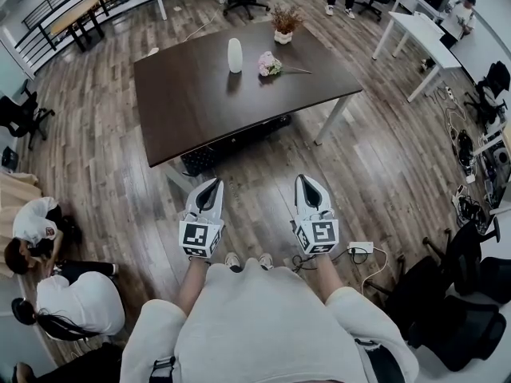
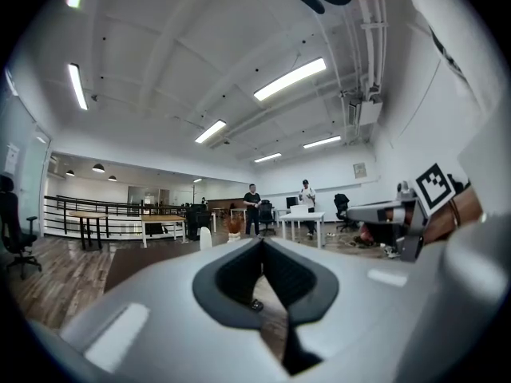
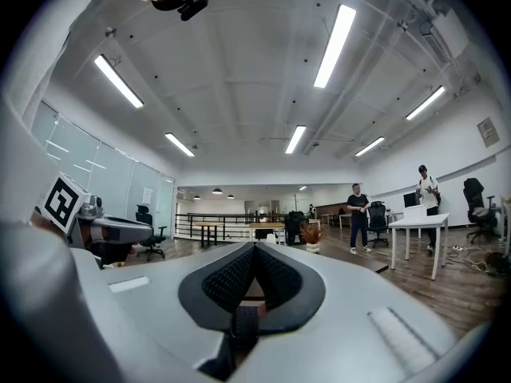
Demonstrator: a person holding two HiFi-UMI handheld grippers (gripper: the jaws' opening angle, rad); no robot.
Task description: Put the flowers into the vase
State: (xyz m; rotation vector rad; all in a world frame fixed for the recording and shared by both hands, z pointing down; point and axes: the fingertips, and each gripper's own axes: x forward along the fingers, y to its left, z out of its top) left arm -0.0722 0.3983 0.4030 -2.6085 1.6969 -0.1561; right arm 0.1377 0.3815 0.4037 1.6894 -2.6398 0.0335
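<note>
Flowers (image 1: 268, 64) beside vase (image 1: 235, 55), far from left tongs (image 1: 214, 183), right tongs (image 1: 304, 180).

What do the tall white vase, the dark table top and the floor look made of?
The tall white vase: smooth, opaque matte white, likely ceramic, possibly plastic. The dark brown table top: flat, low sheen, probably laminate or veneer. The floor: brown planks with grain and seams, wood or wood-look laminate.
</note>
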